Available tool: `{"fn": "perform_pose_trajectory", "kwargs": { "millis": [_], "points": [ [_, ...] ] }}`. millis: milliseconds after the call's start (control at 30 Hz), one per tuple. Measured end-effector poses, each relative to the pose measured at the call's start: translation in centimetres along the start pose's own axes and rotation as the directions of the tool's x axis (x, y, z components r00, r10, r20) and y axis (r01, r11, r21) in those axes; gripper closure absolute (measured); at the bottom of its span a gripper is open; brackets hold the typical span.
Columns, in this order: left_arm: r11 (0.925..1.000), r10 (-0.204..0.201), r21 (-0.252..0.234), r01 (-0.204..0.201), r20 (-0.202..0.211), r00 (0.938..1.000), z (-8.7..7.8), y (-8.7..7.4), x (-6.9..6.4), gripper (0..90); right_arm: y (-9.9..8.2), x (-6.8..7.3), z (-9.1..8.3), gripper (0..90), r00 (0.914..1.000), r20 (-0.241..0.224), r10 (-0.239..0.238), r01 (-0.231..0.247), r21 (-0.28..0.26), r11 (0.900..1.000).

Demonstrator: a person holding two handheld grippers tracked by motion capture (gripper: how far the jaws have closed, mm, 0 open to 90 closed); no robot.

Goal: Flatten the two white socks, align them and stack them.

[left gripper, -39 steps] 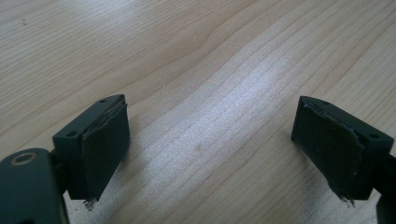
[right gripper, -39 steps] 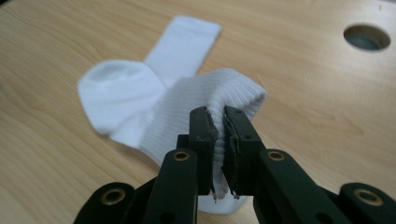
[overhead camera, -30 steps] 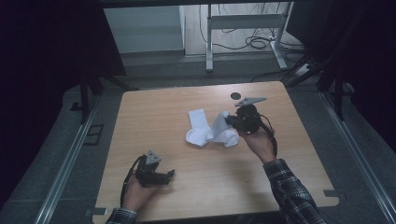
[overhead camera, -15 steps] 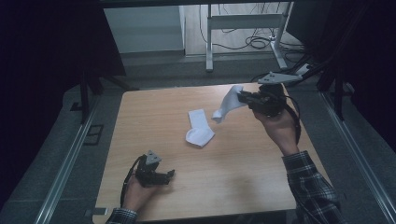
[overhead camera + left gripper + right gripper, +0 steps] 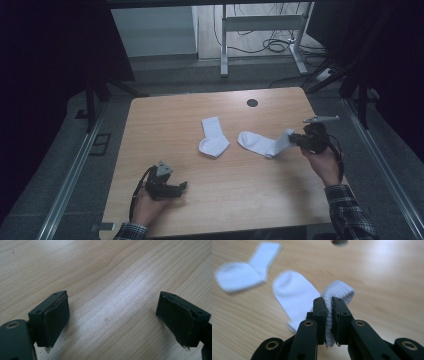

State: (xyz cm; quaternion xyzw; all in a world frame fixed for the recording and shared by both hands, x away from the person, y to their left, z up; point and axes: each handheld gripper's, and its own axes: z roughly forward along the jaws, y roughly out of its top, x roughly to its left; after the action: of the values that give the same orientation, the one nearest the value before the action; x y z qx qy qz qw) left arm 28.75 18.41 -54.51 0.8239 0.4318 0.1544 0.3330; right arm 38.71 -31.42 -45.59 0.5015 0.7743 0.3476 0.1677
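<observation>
Two white socks are on the wooden table (image 5: pixel 240 195). One sock (image 5: pixel 214 137) lies flat near the middle, also seen at the upper left of the right gripper view (image 5: pixel 244 272). The second sock (image 5: pixel 260 142) is stretched out to its right, toe toward the first. My right gripper (image 5: pixel 291 137) is shut on this sock's ribbed cuff (image 5: pixel 337 293), low over the table, and the cuff bulges above the closed jaws (image 5: pixel 329 305). My left gripper (image 5: pixel 182 186) rests at the near left of the table, open, with bare wood between its pads (image 5: pixel 116 307).
A round cable hole (image 5: pixel 252 103) sits in the table's far edge. A metal table frame and loose cables (image 5: pixel 270 42) stand on the floor beyond. Dark floor and rails surround the table.
The right hand lifted the second sock away from the first, swung it out to the far right, then brought it down so it lies stretched out. The left hand stayed still.
</observation>
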Motion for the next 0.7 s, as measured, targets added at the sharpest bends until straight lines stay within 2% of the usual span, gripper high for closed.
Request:
{"fn": "perform_pose_trajectory", "kwargs": {
  "millis": [133,200,300,367,467,567,700],
  "points": [
    [1.0000,-0.004,0.000,0.004,-0.003,1.0000,0.1,0.1,0.0,11.6,-2.2,-1.7,0.4,64.9,0.9985,0.053,0.011,-0.013,0.034,0.9993],
    [1.0000,-0.006,0.000,0.006,-0.006,1.0000,0.2,0.2,0.0,11.7,-3.0,-2.6,0.2,59.8,0.9979,0.051,0.041,-0.042,0.030,0.9986],
    [0.9994,-0.023,0.024,0.024,-0.019,0.9995,0.3,0.8,0.0,13.9,-4.0,-3.5,0.0,56.1,0.9960,0.065,0.062,-0.063,0.015,0.9979],
    [0.9979,-0.048,0.042,0.049,-0.023,0.9986,0.3,1.5,0.1,20.0,-4.5,-3.9,0.1,55.3,0.9953,0.070,0.067,-0.069,0.018,0.9975],
    [0.9966,-0.083,0.000,0.083,0.012,0.9965,0.5,2.6,0.2,27.7,-5.0,-4.0,0.3,55.8,0.9948,0.078,0.066,-0.068,0.011,0.9977],
    [0.9981,-0.056,-0.025,0.057,0.010,0.9984,1.0,4.2,-0.3,34.2,-5.4,-4.0,0.5,57.7,0.9933,0.093,0.069,-0.069,0.001,0.9976],
    [0.9987,-0.019,-0.046,0.020,0.025,0.9995,2.2,6.2,-1.4,36.2,-5.9,-4.0,0.8,59.7,0.9922,0.089,0.087,-0.087,-0.003,0.9962]
  ]
}}
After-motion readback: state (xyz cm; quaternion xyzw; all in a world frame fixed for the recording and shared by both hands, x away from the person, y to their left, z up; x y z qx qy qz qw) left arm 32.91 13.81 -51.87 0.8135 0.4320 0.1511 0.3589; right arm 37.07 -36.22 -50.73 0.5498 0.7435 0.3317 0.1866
